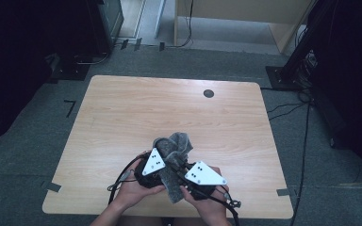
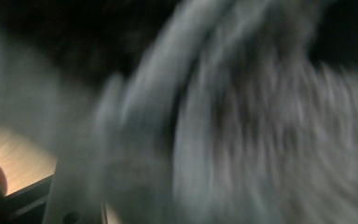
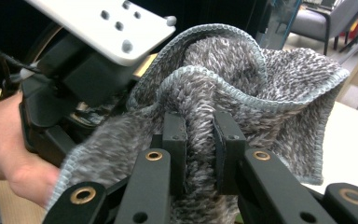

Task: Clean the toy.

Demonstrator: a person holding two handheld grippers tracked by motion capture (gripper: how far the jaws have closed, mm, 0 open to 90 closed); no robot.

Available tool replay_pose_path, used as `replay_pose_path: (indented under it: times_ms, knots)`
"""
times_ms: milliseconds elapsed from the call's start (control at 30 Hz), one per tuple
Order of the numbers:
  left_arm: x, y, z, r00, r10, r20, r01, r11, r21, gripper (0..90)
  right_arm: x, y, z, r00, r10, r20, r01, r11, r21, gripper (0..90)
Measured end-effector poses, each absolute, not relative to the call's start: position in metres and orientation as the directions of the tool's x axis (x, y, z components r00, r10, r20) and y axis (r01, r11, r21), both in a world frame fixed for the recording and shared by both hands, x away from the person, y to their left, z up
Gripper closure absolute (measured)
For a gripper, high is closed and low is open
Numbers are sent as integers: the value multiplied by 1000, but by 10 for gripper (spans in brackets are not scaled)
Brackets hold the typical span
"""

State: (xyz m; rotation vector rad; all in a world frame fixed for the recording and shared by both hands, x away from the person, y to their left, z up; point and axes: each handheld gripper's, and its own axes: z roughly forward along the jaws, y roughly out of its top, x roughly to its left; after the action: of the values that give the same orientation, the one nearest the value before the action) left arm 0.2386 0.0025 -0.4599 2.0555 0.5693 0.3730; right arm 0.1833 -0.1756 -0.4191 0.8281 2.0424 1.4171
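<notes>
In the right gripper view, the right gripper (image 3: 200, 140) has its two black jaws pinching a thick fold of the grey towel (image 3: 242, 84), the nap bulging up between the pads and the stitched pale hem curling over just above them. That view gives the detail the others lack: the towel's rim arches in a loop from lower left to upper right, one flap spreading out to the right and hanging free, another trailing down to the left toward the left hand (image 3: 9, 154), which holds the left gripper (image 3: 79, 70) just behind the cloth with its pale plate tilted on top. The left gripper view is blurred: towel pile (image 2: 270, 140) pressed close against the lens, a sliver of tabletop (image 2: 9, 154) at lower left; its jaws cannot be made out there, but they are pressed together, and on what cannot be told. The high view supplies the layout: both hands come in at the near edge of the tabletop (image 1: 122, 108), the left gripper (image 1: 158, 162) and right gripper (image 1: 191, 181) close together, the towel (image 1: 172, 146) bunched between them, its long axis running from the near edge up and away, upper end pointing toward the far side. Farther off, a dark round grommet (image 1: 209, 93) sits near the far edge.
</notes>
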Motion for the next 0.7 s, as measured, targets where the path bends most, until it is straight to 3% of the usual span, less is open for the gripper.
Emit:
replay_pose_path:
  times_ms: [267,333,367,500,700]
  knots:
    - [235,3,-459,844,535,31,255,-452,855,343,194,-199,-420,-601,799,-15,249,205,947,791]
    - [235,4,-459,844,536,7,267,-431,862,342,190,-192,-419,-610,791,-47,226,231,946,791]
    - [236,6,-458,840,542,-2,271,-418,867,342,185,-182,-417,-674,737,-61,191,253,948,790]
    - [236,6,-458,837,547,-2,271,-411,870,341,185,-177,-415,-690,719,-86,171,278,945,790]
    - [232,2,-458,843,537,33,244,-437,866,342,192,-196,-416,-606,795,-20,246,211,946,792]
